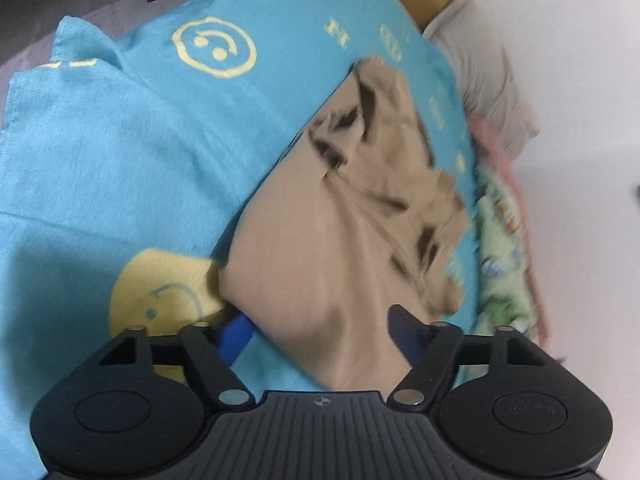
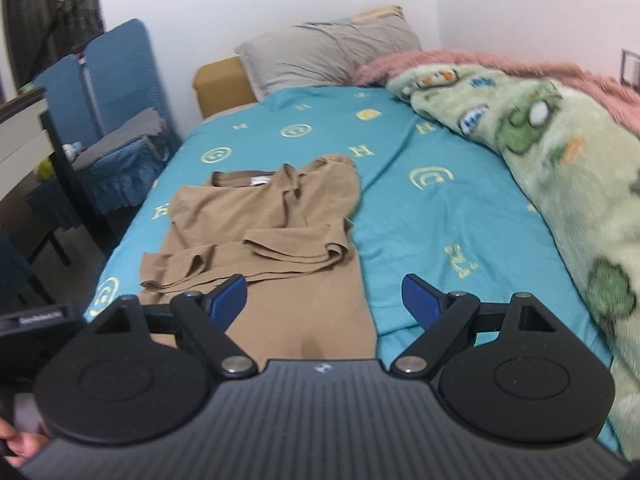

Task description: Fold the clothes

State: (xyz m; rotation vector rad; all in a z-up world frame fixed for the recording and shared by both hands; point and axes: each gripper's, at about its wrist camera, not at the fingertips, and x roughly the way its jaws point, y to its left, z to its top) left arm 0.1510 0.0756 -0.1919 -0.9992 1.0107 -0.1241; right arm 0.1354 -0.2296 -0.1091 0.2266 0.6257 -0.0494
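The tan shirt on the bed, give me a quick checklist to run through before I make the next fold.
1. Tan shirt lies on the turquoise sheet, not hanging off the edge: ok.
2. Shirt spread flat: not ok, sleeves and upper part are bunched and creased.
3. Left claw has fabric between its fingers: ok; pads pressing on it: cannot tell.
4. Right claw open over the shirt's near part: ok, holding nothing.
5. Green fleece blanket clear of the shirt: ok, bare sheet lies between them.
6. Left wrist view sharp enough to judge the folds: not ok, blurred.
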